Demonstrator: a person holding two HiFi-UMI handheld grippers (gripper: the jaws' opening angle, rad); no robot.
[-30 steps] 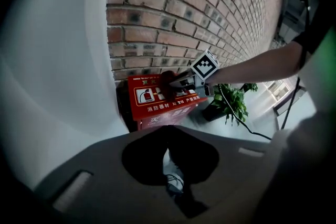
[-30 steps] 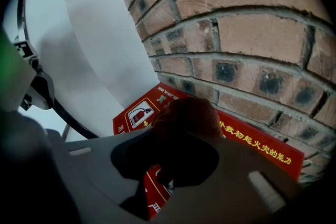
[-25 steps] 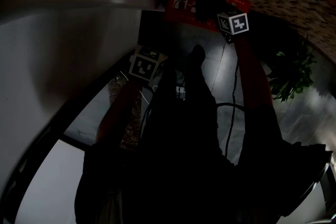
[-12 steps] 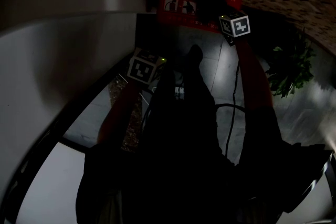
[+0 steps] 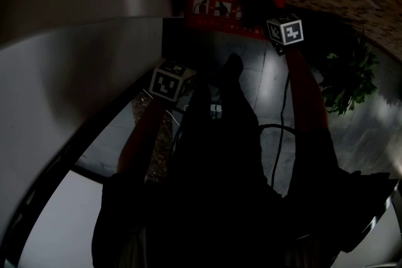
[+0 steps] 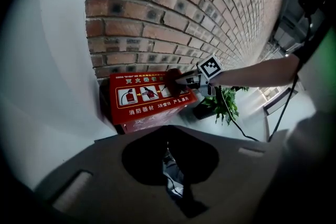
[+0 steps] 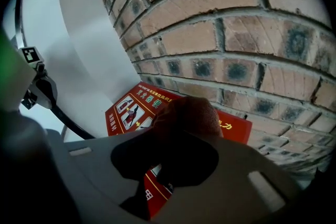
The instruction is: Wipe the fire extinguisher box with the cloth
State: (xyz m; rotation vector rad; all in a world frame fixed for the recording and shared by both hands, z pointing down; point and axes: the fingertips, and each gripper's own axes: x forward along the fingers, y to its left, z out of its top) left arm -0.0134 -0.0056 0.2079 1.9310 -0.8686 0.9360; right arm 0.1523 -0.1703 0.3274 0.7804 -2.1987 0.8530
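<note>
**Cloth pressed on the red box, left gripper held back**

A white wall point(image 6: 58, 60) curves along the far left and meets a brick wall point(image 6: 184, 13). The left gripper point(image 6: 173, 168) hangs in front of this corner, well apart from the box and pointing toward it. Its jaws are drawn almost together, with only a thin slit between them and nothing gripped.

The red fire extinguisher box point(image 6: 139, 102) stands on the floor just ahead, in the corner, with its back against the bricks. Its sloping top carries a row of pictograms and printed characters.

The cloth point(image 7: 191, 113), a dark reddish wad, lies on the right half of that top, touching the surface beside the pictograms. The right gripper point(image 7: 176, 147) is clamped on it, and its jaws close around the bundle from above. In the left gripper view, the marker cube rides just behind the cloth and the person's forearm point(image 6: 257, 72) stretches away to the right.

Right of the box, near the foot of the brick wall, stands a green potted plant point(image 6: 223, 103). A black cable point(image 6: 247, 132) trails across the pale floor past the plant.
</note>
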